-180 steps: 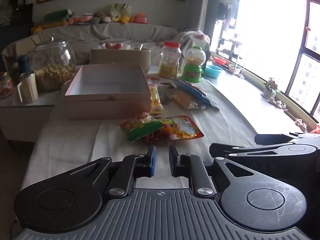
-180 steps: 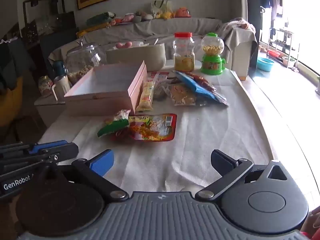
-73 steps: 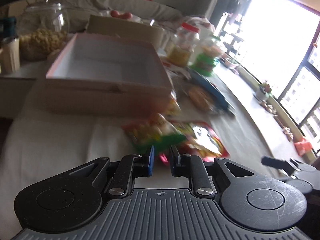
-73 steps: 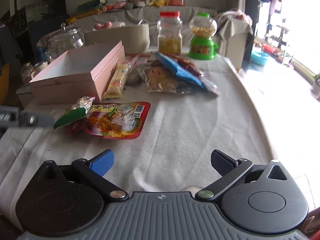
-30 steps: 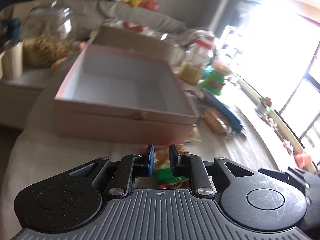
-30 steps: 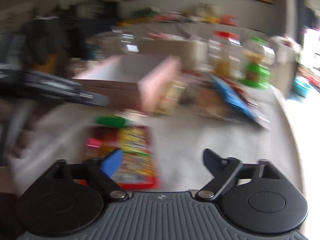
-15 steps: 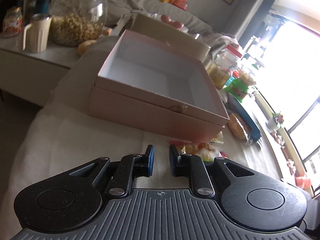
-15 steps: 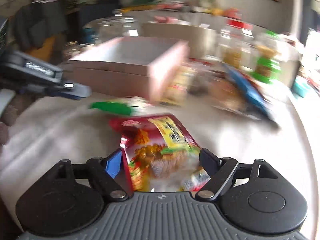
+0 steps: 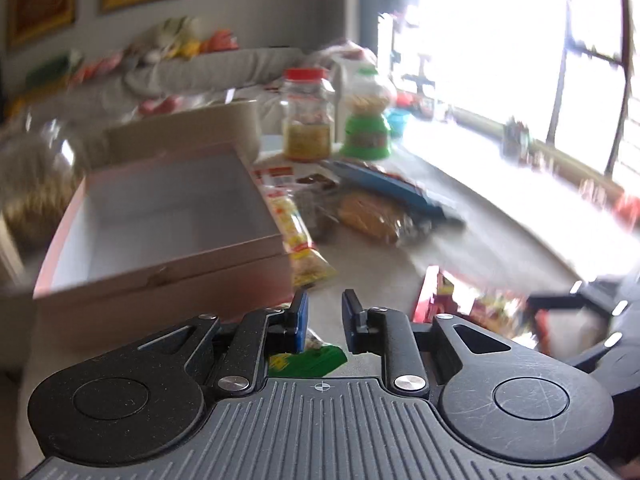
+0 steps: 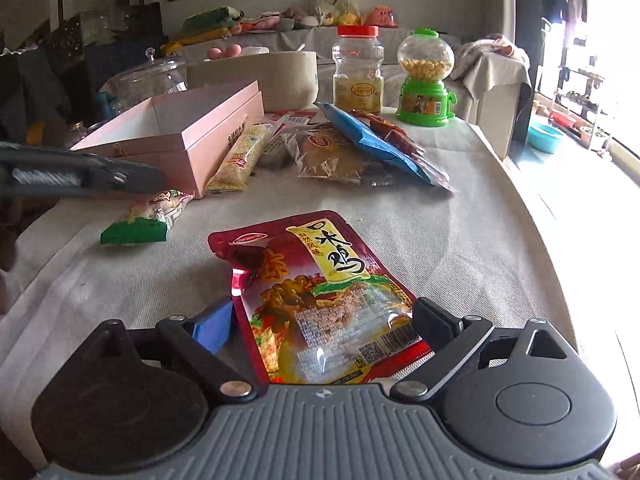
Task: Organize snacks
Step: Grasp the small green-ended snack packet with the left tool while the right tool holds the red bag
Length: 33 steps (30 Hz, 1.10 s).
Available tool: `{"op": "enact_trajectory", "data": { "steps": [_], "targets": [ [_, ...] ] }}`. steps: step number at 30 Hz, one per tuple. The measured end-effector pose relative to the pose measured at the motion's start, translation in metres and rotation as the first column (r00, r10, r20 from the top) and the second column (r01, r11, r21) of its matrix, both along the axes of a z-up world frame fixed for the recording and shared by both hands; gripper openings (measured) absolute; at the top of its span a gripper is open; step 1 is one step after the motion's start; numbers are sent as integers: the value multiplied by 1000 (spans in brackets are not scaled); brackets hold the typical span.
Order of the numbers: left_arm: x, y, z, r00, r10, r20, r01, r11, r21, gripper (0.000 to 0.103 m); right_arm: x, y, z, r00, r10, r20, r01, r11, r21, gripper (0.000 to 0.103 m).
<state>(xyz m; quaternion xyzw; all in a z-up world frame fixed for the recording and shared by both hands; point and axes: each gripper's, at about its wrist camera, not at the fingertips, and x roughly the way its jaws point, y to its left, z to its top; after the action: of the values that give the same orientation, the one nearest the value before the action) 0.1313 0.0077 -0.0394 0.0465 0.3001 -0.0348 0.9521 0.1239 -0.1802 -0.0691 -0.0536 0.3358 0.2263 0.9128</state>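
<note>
A red foil snack packet (image 10: 320, 300) lies flat on the cloth-covered table (image 10: 480, 240). Its near end sits between the wide-apart jaws of my right gripper (image 10: 324, 326), which are opening and do not press on it. A small green-ended snack packet (image 10: 136, 220) lies to the left near the open pink box (image 10: 192, 140). My left gripper (image 9: 324, 320) hovers just over that green-ended packet (image 9: 308, 360). Its jaws stand a narrow gap apart and are opening, with nothing pinched. The pink box (image 9: 160, 220) is empty.
Beside the box lie a long yellow packet (image 10: 240, 156), a brown bread packet (image 10: 332, 156) and a blue packet (image 10: 372, 140). Behind them stand a red-lidded jar (image 10: 358, 76), a green candy dispenser (image 10: 426, 80), a beige bowl (image 10: 256, 80) and a glass jar (image 10: 148, 80).
My left gripper swung right from facing the box to hang over the green-ended packet, and its gap widened slightly. My right gripper closed in on the red packet, narrowed its jaws, then spread them again.
</note>
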Motion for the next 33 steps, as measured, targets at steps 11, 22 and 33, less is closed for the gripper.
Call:
{"op": "enact_trajectory", "data": {
  "steps": [11,22,33],
  "targets": [
    [-38,41,-15,990,117,-84,-106,987,122,24,2,2,-1,1000,-23,-7,23,999,24,96],
    [-51,40,-14,958,-75,-276,62,997,-55,23,3,2,-2,999,-31,-9,31,999,26,98],
    [-37,30,-15,959,-115,-259,79,986,-147,62,4,3,-3,1000,-19,-15,20,1000,10,100]
  ]
}}
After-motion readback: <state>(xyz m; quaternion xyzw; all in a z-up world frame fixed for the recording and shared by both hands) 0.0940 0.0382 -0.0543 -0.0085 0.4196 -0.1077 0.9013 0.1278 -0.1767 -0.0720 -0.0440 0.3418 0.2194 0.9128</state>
